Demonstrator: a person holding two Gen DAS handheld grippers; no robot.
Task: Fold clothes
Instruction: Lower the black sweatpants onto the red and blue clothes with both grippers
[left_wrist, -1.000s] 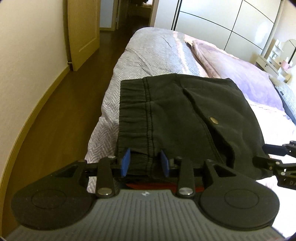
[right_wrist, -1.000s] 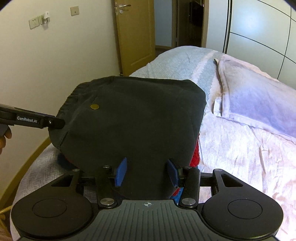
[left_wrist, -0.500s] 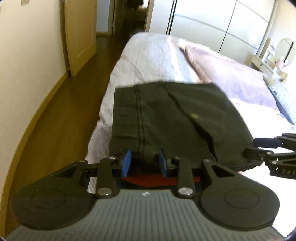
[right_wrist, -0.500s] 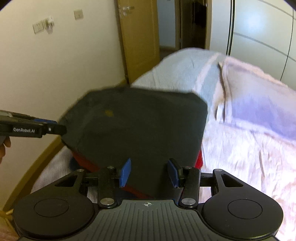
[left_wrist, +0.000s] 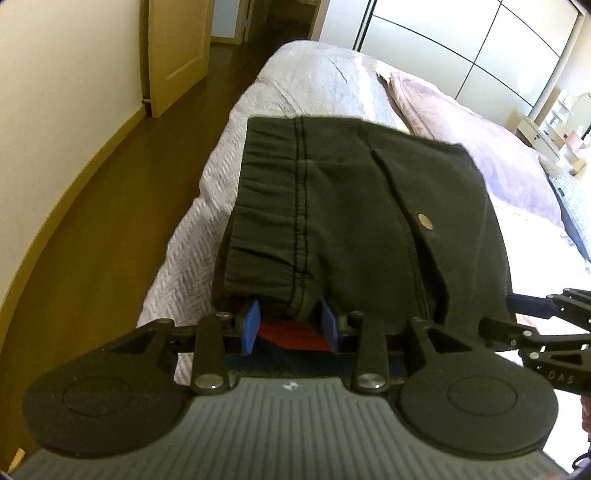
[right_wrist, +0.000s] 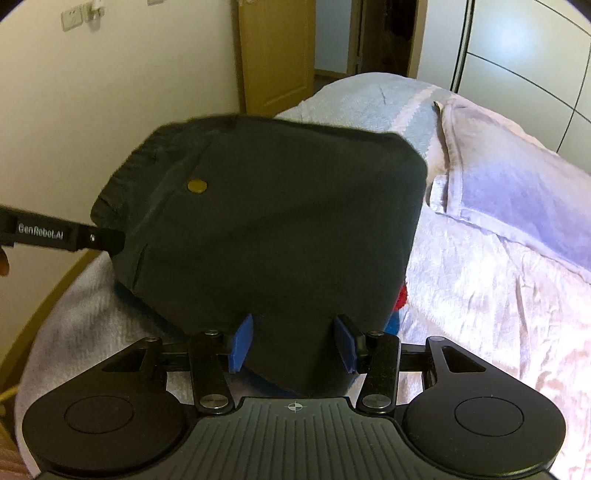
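Left gripper (left_wrist: 288, 325) is opening, its blue pads either side of the bunched waistband of the dark trousers (left_wrist: 351, 221). Right gripper (right_wrist: 293, 341) stands spread around the fold's near edge; whether its pads press the cloth, you cannot tell. The trousers lie folded on the bed (left_wrist: 306, 85), atop red and blue garments (left_wrist: 291, 334). Risk: release unevenly and the 6 o'clock edge may slide toward the 9 o'clock bed edge, dragging the stack askew.
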